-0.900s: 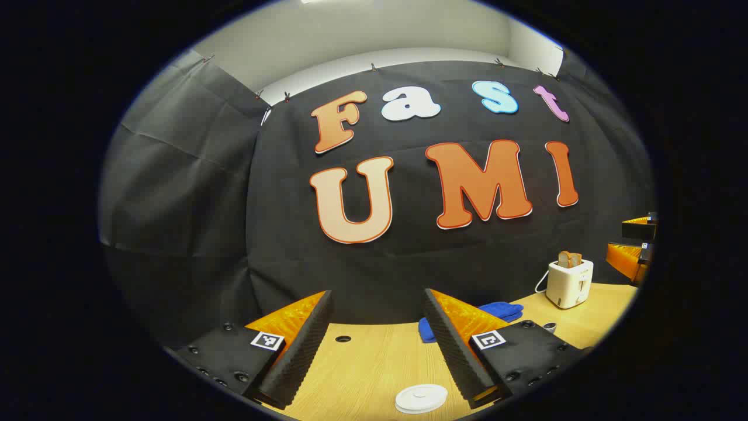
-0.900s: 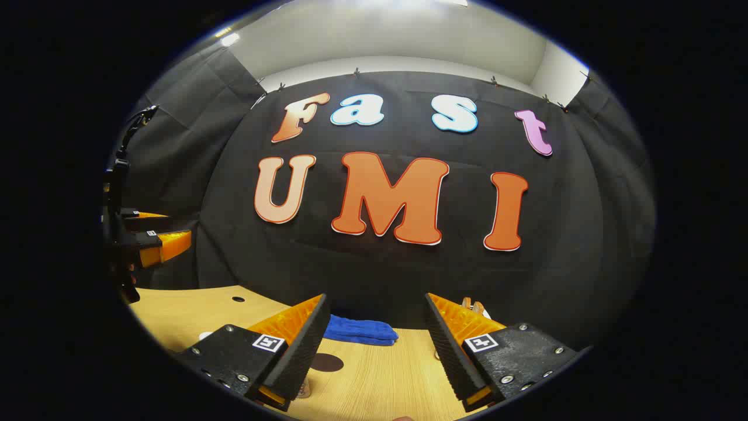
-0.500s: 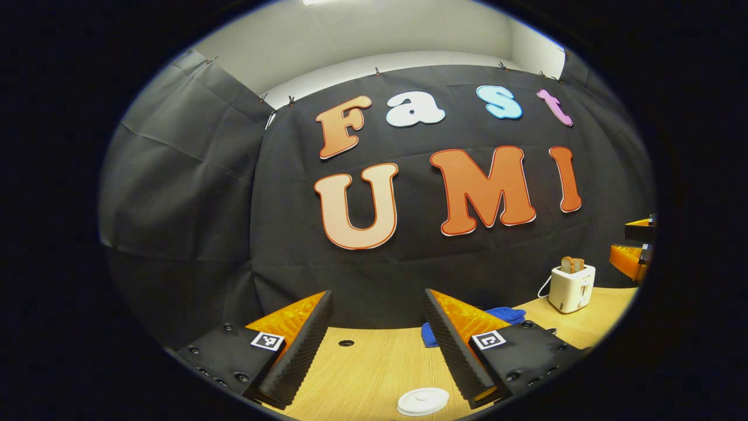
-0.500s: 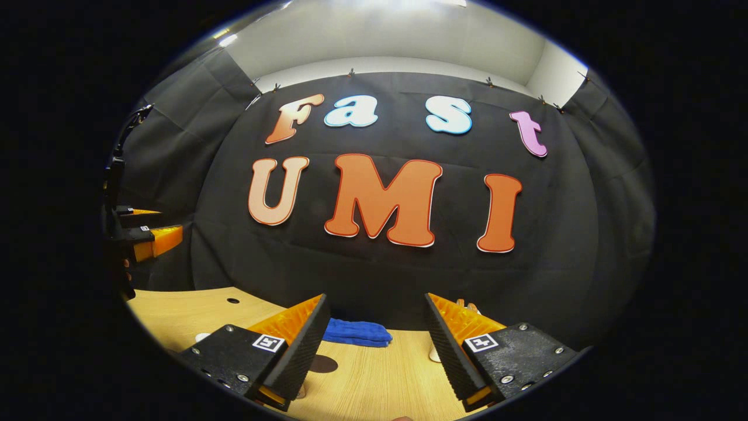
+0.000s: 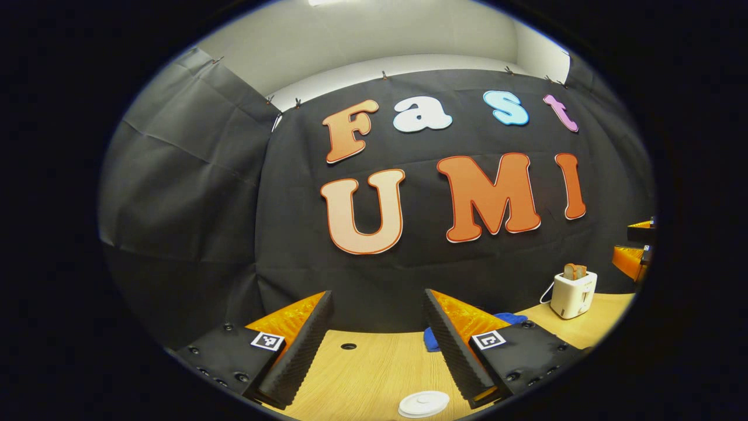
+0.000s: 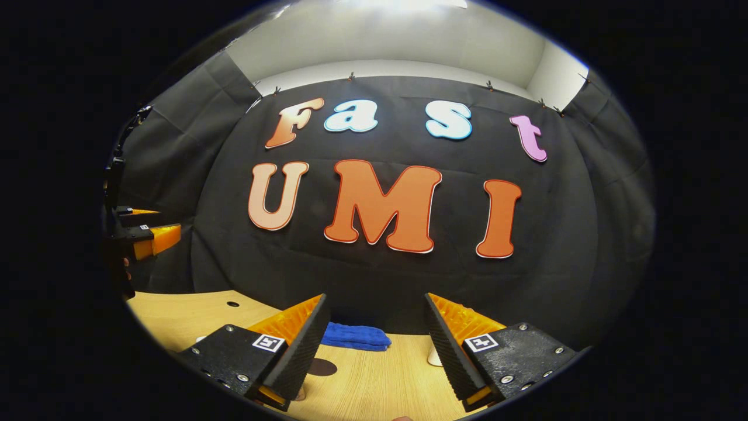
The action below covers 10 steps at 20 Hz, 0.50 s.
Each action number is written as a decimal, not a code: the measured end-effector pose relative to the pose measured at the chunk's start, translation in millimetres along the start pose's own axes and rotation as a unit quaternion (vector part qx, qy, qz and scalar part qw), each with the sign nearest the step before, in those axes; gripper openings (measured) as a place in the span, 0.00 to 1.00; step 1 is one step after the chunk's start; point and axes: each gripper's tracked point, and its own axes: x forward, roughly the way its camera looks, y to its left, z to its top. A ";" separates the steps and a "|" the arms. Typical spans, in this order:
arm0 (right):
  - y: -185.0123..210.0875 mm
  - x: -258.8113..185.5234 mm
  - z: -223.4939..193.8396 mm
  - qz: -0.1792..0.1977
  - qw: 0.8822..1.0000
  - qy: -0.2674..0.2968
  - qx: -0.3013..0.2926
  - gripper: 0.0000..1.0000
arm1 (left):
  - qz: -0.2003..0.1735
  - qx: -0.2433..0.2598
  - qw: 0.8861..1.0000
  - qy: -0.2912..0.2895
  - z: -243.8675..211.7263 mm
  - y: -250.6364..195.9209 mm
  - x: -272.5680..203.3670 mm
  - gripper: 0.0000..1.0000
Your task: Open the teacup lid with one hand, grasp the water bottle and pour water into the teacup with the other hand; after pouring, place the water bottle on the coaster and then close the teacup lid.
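In the left gripper view my left gripper [image 5: 377, 298] is open above the wooden table [image 5: 362, 374], nothing between its fingers. A white round lid-like disc [image 5: 423, 403] lies flat on the table just below the gap, near the right finger. My right gripper [image 6: 376, 299] is open too, held over the table [image 6: 374, 380] with nothing in it. A dark round coaster-like patch [image 6: 322, 367] lies on the wood beside its left finger. The left gripper [image 6: 146, 234] appears far left in the right gripper view, and the right gripper [image 5: 634, 248] far right in the left gripper view.
A white toaster [image 5: 574, 294] with toast stands at the back right. A blue cloth [image 6: 353, 337] lies by the black wall, and the blue cloth [image 5: 508, 318] peeks from behind my left gripper's right finger. A small hole [image 5: 348, 346] marks the tabletop.
In both views the wall and the table have slid lower, and the toaster looks smaller and lower. Both grippers have stayed open and hold nothing.
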 end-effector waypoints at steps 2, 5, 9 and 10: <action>1.0 -0.4 -1.1 0.002 1.000 0.000 0.002 0.96 | -0.001 0.000 1.000 0.002 -1.5 -0.6 -0.4 1.00; -0.5 -1.2 -9.1 0.002 1.000 0.008 0.004 0.96 | -0.006 -0.004 1.000 0.015 -14.2 -2.0 1.5 1.00; 5.3 -5.3 -28.6 0.014 1.000 0.020 0.012 0.96 | -0.038 -0.003 0.998 0.043 -42.8 -16.7 -1.7 1.00; 8.2 -7.0 -34.6 0.020 0.999 0.025 0.012 0.96 | -0.041 0.000 0.998 0.047 -47.8 -18.4 -3.2 1.00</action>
